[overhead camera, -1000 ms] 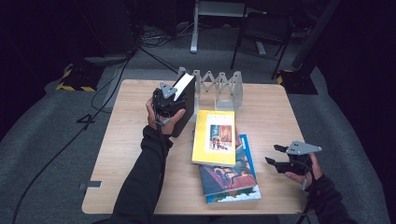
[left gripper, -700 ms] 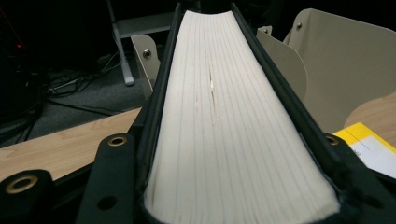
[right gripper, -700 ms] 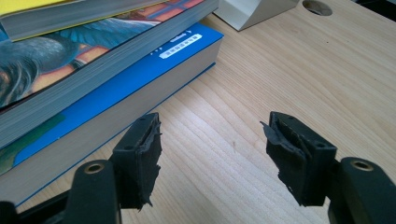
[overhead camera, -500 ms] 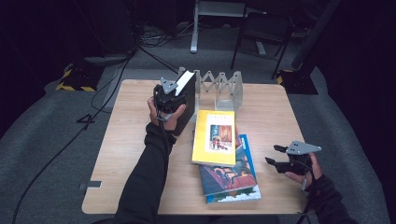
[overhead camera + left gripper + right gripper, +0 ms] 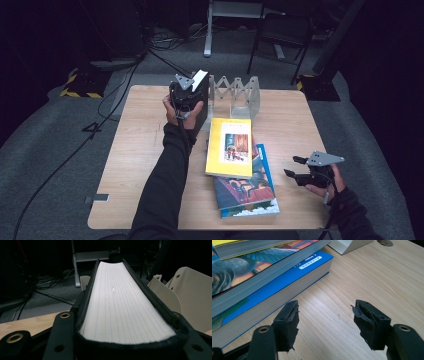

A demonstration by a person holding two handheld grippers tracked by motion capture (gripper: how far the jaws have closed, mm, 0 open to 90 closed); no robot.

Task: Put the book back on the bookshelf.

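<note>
Three books lie stacked on the wooden bench (image 5: pixel 150 150), yellow one (image 5: pixel 230 147) on top, prob. waiting their turn for the zigzag rack (image 5: pixel 235 92) at the far edge. Left gripper (image 5: pixel 186 97) has its jaws, which have just been closing, clamped on a thick black book (image 5: pixel 125 297), held upright w/ pages up, right beside the rack's beige dividers, likely so it slots in spine-down. Right gripper (image 5: pixel 325 322) idles near the bench's right edge, jaws apart, nothing between; plenty of bare wood round it.
</note>
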